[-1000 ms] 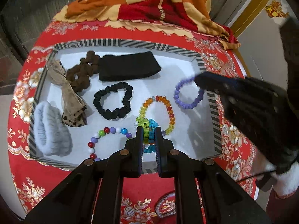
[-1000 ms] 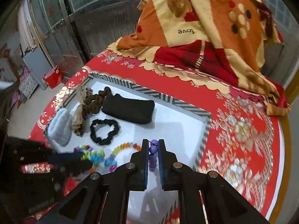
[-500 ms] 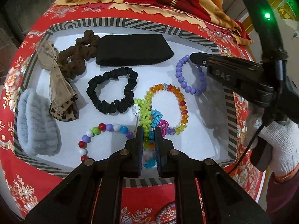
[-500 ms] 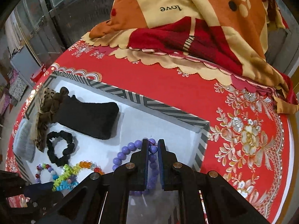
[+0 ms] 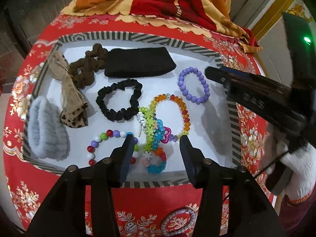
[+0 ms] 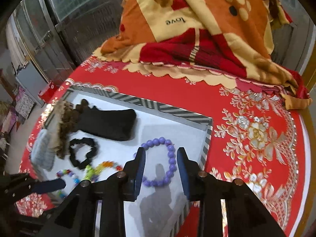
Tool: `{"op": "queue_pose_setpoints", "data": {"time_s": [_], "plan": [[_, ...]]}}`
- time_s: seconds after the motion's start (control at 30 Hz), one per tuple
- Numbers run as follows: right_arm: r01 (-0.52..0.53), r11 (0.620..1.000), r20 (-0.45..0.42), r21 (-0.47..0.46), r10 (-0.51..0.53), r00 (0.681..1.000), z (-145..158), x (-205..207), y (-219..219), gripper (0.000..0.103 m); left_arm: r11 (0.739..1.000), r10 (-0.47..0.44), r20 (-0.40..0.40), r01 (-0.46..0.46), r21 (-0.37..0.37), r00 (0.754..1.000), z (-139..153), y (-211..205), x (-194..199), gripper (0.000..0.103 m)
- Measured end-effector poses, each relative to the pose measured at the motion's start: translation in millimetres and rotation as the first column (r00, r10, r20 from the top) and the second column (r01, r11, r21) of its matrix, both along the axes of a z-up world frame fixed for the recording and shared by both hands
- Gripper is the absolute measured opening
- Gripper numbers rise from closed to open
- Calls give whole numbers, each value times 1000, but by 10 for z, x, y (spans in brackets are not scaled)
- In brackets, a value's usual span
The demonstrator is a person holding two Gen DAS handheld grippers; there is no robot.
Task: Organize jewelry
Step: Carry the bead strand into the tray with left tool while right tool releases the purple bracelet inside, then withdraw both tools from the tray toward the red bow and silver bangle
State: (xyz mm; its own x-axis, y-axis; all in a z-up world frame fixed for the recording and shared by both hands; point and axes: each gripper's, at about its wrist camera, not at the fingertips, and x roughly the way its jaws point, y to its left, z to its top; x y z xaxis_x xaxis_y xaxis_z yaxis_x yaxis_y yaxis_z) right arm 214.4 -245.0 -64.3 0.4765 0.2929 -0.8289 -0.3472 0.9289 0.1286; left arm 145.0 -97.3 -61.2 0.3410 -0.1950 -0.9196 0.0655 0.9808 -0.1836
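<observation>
Both grippers, left (image 5: 155, 144) and right (image 6: 161, 163), let go, jaws opening; purple bracelet (image 6: 164, 161) lies in the tray (image 6: 207, 138). Beads look light, probably slippery: pinch across the strand.

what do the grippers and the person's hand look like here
Both are black two-finger tools. The left gripper and right gripper have angular black linkage arms with round brass-coloured pivot pins and flat dark-blue finger pads. The right one's body carries a green light and a thin black cable. The hand holding it wears a white knit glove with an orange-trimmed cuff.
</observation>
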Motion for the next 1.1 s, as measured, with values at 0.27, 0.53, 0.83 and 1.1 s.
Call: {"op": "queue_pose_setpoints", "data": {"time_s": [0.27,0.53,0.83,1.1], "plan": [[30,999,51,25,-31,998,347,-536,-115,31,999,21,46,-23,48,999,184,95,-182,50],[62,997,67,39,-65,996,564,-1166,-152,32,997,34,81,-40,72,996,322,206,-454,50],[92,995,71,44,-95,993,664,-1691,-123,33,995,6,123,-18,96,992,470,274,-814,50],[113,993,88,35,-116,989,710,-2097,-43,38,993,-29,160,11,114,987,591,325,-1120,50]]}}
